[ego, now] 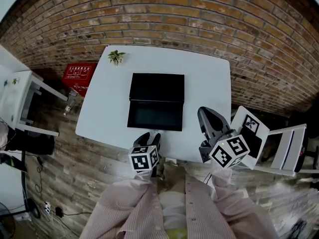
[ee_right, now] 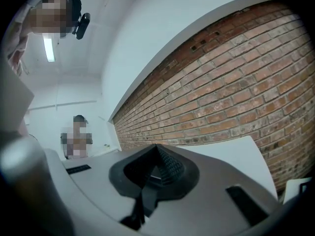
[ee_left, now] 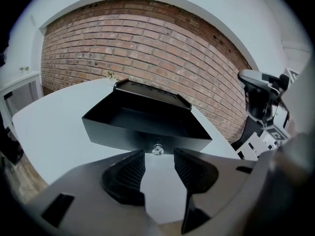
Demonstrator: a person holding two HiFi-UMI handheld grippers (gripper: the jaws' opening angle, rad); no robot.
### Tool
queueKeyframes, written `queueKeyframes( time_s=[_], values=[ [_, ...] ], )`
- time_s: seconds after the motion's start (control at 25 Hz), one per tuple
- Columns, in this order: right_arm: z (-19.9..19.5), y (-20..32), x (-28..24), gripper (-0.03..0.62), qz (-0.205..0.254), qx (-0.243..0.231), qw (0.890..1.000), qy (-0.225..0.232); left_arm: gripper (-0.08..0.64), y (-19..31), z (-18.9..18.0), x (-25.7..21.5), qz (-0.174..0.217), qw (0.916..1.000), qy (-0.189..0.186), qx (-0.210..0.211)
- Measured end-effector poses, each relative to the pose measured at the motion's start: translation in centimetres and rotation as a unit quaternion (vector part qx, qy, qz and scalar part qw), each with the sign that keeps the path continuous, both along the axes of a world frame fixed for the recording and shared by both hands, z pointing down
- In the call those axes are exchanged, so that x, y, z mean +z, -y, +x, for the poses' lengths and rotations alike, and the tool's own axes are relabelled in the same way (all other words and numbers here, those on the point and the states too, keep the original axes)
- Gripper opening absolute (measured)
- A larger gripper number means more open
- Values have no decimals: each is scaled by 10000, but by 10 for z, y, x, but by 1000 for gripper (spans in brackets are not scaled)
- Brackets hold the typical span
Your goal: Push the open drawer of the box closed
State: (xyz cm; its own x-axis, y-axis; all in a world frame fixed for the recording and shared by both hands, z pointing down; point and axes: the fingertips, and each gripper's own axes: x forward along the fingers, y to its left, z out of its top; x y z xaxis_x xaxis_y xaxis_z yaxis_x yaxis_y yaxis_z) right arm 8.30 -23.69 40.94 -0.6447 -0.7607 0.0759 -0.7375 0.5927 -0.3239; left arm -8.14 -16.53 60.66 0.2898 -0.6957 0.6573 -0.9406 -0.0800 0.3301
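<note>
A black box [ego: 157, 87] sits in the middle of a white table [ego: 204, 78]. Its drawer [ego: 155, 116] is pulled out toward me and looks empty. The left gripper view shows the drawer's front panel [ee_left: 142, 137] with a small clear knob [ee_left: 157, 149] at its centre. My left gripper [ee_left: 158, 155] is open, its fingertips on either side just short of the knob, not touching it; it is at the table's near edge [ego: 152, 135]. My right gripper [ego: 205, 112] is shut and holds nothing, its jaws meeting at a point [ee_right: 157, 150], raised to the right of the drawer and aimed at the brick wall.
A small potted plant [ego: 116, 57] stands at the table's far left corner. A white chair [ego: 286, 148] is off the table's right side, a white shelf unit [ego: 20, 98] and a red sign [ego: 79, 73] to the left. A brick wall [ego: 199, 14] runs behind.
</note>
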Motion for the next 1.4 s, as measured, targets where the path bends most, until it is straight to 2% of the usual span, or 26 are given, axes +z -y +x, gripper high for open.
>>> queueKeyframes(
  time_s=[0.2,0.56,1.4],
  values=[
    [5,10,2,3,4,-68,10000,22,160,5,3,10,-106,9999,25,6],
    [8,21,4,3,-110,-44,9999,30,63,9,4,14,-174,9997,167,37],
    [-5,34,9,3,-266,213,9993,161,58,15,7,8,-561,9974,-3,452]
  ],
)
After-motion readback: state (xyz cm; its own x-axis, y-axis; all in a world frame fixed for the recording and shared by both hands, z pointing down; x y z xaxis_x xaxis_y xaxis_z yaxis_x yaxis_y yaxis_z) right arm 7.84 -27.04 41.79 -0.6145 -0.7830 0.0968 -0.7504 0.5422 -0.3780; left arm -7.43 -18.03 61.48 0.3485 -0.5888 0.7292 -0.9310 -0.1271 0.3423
